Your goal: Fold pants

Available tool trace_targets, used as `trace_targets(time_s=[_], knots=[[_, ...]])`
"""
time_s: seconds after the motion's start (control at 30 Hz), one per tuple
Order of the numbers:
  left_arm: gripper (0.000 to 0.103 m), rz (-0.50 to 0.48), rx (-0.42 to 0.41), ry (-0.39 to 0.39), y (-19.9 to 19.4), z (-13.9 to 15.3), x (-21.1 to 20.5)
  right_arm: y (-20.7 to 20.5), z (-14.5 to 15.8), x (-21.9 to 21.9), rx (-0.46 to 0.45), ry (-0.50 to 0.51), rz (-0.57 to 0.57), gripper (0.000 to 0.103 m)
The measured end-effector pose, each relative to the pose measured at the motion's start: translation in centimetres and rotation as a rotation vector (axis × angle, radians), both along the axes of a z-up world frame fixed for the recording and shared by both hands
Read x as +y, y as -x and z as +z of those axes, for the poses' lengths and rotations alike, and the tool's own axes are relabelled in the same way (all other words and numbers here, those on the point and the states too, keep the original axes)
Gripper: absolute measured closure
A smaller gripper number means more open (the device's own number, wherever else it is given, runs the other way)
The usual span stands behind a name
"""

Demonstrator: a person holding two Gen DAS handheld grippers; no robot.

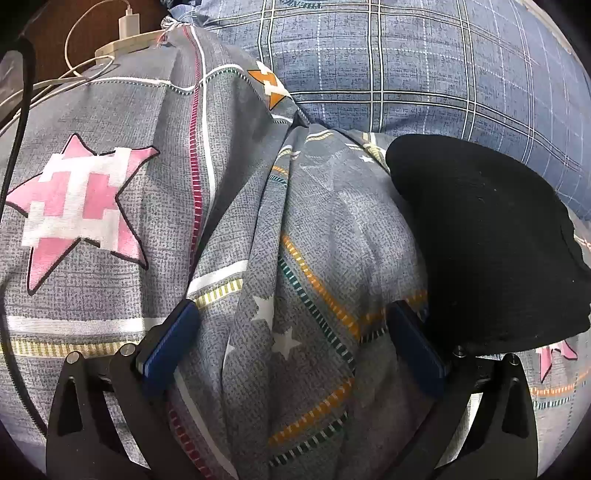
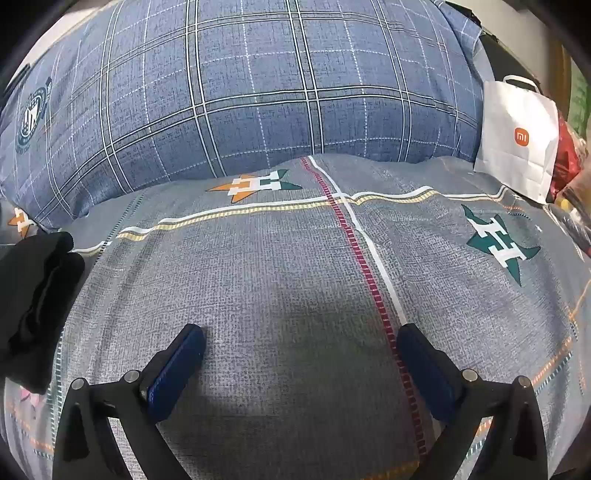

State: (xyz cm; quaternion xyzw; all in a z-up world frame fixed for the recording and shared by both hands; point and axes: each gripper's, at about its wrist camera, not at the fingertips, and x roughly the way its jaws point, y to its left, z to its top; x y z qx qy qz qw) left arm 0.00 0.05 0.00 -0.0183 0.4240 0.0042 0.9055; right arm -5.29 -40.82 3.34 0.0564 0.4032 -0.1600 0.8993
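The black pants (image 1: 487,236) lie bunched on the grey star-print bed cover (image 1: 92,288), at the right of the left wrist view. My left gripper (image 1: 293,317) stands open over a rumpled ridge of the cover, its right finger just left of the pants' edge, nothing between the blue pads. In the right wrist view the same black pants (image 2: 37,295) lie folded in a heap at the far left. My right gripper (image 2: 301,338) is open above flat grey cover (image 2: 288,266), well to the right of the pants.
A blue plaid pillow (image 2: 258,92) lies along the back of the bed. A white paper bag (image 2: 517,136) stands at the back right beside red items. A white charger and cables (image 1: 125,33) rest on a dark surface at the back left.
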Motion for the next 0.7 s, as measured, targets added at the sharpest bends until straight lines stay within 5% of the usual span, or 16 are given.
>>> trace_targets(time_s=[0.7], knots=[[0.0, -0.002, 0.0, -0.024, 0.35, -0.11, 0.04, 0.01, 0.62, -0.44, 0.003, -0.019, 0.0, 0.0]])
